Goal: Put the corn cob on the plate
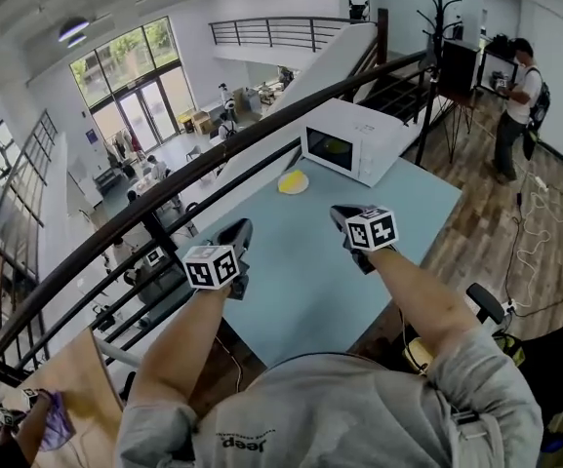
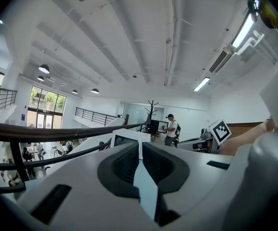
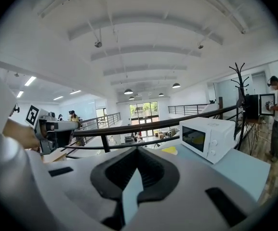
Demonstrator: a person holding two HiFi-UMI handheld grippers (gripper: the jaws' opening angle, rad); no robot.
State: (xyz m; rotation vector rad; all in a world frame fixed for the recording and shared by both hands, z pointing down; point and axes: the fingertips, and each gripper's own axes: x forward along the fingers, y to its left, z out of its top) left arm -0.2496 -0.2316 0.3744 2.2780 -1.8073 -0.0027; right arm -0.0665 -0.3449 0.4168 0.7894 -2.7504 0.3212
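Blue table [image 1: 310,281], yellow blob [image 1: 294,181] by the microwave [image 1: 354,139], left gripper [image 1: 240,232] and right gripper [image 1: 343,215] closed on nothing; corn cob's likely firm but rolly, so pinch mid-length.

A white microwave [image 1: 354,142] stands at the far end of the pale blue desk [image 1: 305,281]. A dark railing [image 1: 164,199] runs past its left side. A person [image 1: 515,105] stands on the wooden floor [image 1: 481,227] near a coat stand [image 1: 438,22].

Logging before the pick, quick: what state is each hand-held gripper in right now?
Left hand-held gripper: closed, holding nothing.
Right hand-held gripper: closed, holding nothing.
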